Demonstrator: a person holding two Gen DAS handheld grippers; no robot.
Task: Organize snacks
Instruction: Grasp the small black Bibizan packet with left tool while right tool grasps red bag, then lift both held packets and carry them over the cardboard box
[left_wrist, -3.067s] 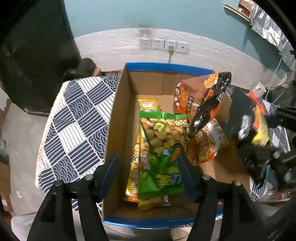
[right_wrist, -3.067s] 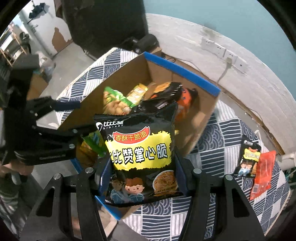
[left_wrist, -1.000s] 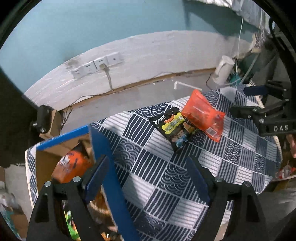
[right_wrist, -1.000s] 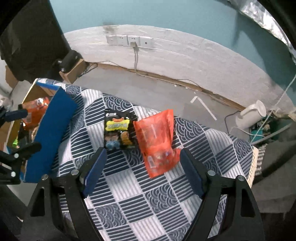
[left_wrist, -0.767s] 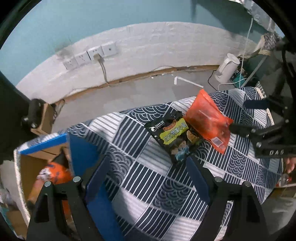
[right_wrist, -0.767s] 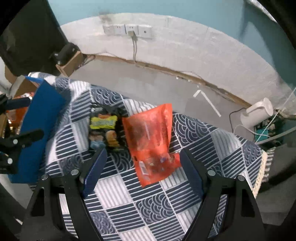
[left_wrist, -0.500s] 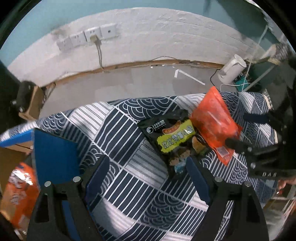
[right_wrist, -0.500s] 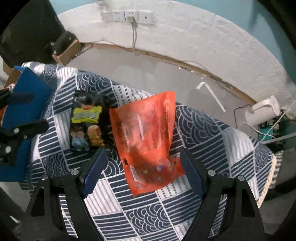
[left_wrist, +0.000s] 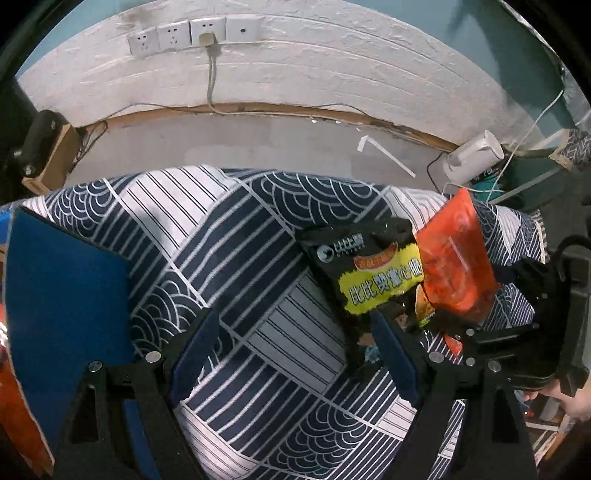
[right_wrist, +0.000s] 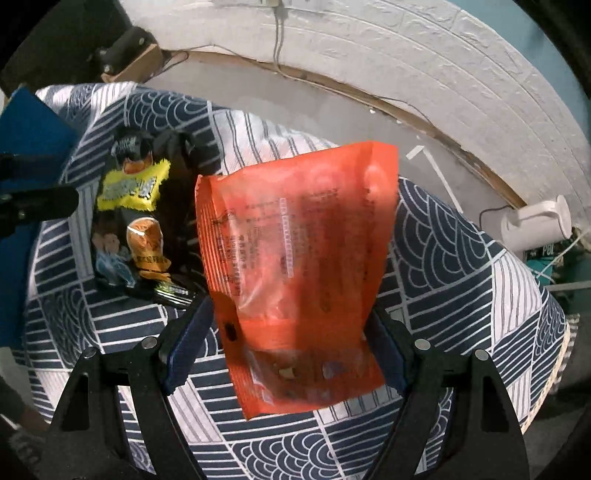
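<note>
Watch the overlap first: your orange packet lies with its left edge partly over the black-and-yellow packet, so if your right gripper closes low and off-centre it may drag the dark one along or pinch both skins at once. The film looks thin and slick, and I'd judge a bite on the bottom seam alone could let the packet slip or swing as you lift. The tablecloth is loose fabric too; dig in and you could catch a fold.

Your right jaws are wide open and hold nothing. The orange packet sits right between them, its lower end level with the blue pads, its top running off toward twelve o'clock. The left pad is at the packet's eight o'clock, the right pad at its four, both just beside the edges; whether they touch, I cannot tell.

Your left gripper is wide open as well, and empty. The black-and-yellow packet lies at its one o'clock, the lower corner just by the right-hand pad, not centred in the gap. Beyond it, at two o'clock, the orange packet lies over that packet's right side. The blue flap of the box stands at nine o'clock, close enough that a leftward swing could clip it.
</note>
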